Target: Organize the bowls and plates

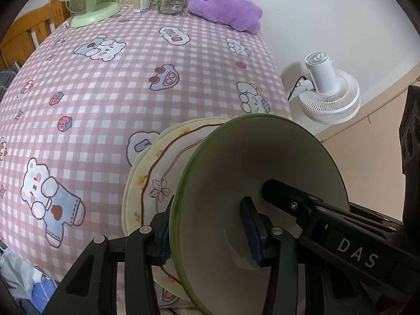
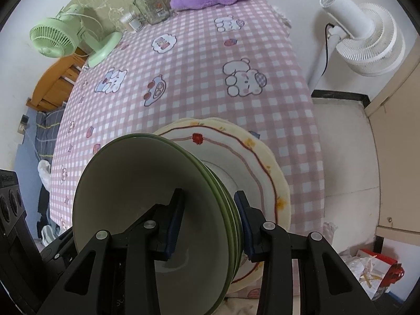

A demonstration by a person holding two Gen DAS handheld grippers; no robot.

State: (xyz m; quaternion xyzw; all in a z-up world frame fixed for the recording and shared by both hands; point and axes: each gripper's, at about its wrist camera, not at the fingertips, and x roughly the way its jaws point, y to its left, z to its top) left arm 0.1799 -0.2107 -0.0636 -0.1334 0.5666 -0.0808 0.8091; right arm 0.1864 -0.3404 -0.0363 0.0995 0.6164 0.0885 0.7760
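Bowls (image 2: 147, 204) nested, both my left gripper (image 1: 207, 233) and right gripper (image 2: 207, 225) clamped on their rims, hovering above the plates (image 2: 265, 170); setting down remains.

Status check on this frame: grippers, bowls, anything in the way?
Left hand-held gripper and right hand-held gripper both clamped on green bowl stack rims. Stack just over floral plates. Nothing in the way.

Green bowls (image 2: 136, 183); cream plates (image 2: 265, 168), red-lined, yellow flowers; pink-checked cloth (image 1: 126, 84) with bears; purple plush (image 1: 225, 8) at twelve o'clock.
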